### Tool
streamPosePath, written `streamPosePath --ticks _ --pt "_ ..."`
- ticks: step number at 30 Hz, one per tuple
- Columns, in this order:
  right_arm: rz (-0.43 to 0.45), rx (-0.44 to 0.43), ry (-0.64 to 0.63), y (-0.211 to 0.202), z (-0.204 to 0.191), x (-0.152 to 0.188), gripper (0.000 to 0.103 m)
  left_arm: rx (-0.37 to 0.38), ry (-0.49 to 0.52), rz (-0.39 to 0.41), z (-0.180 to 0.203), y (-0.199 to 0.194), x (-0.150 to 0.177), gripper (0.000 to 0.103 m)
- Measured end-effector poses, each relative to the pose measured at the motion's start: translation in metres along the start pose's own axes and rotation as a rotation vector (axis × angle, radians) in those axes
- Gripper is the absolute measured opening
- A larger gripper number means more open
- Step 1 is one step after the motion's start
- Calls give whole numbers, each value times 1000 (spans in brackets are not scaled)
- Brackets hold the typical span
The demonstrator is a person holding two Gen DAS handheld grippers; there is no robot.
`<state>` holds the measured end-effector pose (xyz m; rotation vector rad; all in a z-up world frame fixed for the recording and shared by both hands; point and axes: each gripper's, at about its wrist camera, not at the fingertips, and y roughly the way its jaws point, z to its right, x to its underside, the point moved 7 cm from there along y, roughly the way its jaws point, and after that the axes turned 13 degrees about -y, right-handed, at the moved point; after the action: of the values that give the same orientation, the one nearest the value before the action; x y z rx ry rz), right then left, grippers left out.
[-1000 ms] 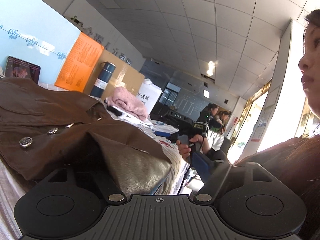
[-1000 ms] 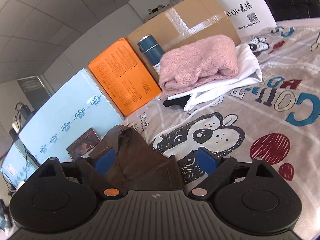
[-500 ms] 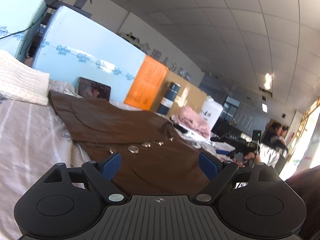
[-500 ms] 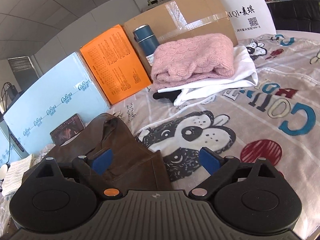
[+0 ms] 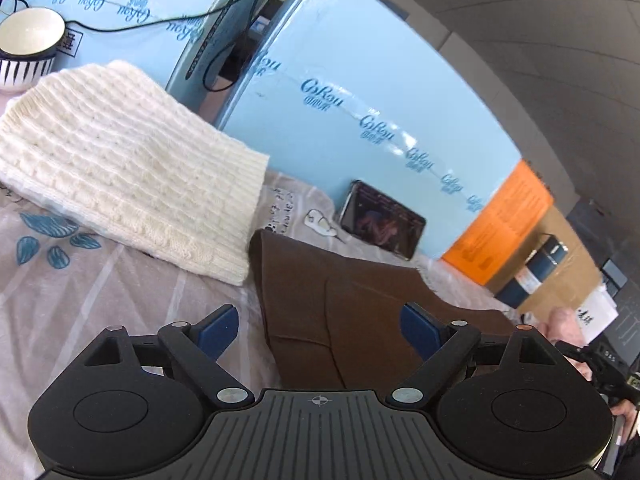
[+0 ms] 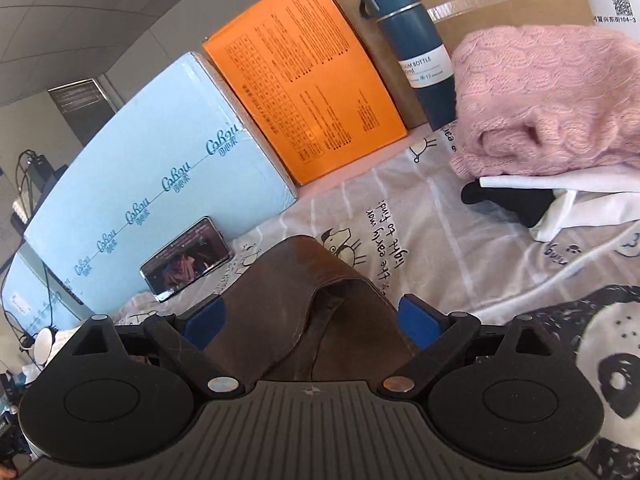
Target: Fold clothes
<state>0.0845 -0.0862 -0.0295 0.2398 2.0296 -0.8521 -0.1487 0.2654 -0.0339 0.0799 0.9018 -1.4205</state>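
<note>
Both grippers, left gripper and right gripper, stand wide over our brown garment, holding nothing. It lies on the printed sheet, one edge humped. We judge a fold underway; flattening seems due.

I can't see brown jacket near end, hidden behind right tool body; bowl cut off left.

A bed with a cartoon sheet holds everything. A brown jacket lies at 6 o'clock. A white sweater lies at 10 o'clock.
</note>
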Motion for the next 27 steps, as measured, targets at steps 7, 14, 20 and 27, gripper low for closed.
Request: streamPosePath --ticks 7,14,20,27 --pt "-98 88 -76 57 3 3 54 29 180 -47 27 30 22 17" --pt "-4 114 -179 55 -1 -12 14 42 437 80 84 33 15 13" --pt "-63 177 -195 57 19 -19 41 -64 427 -13 79 65 7 31" --pt "10 121 -210 -14 4 -3 74 65 251 20 49 -24 17 67"
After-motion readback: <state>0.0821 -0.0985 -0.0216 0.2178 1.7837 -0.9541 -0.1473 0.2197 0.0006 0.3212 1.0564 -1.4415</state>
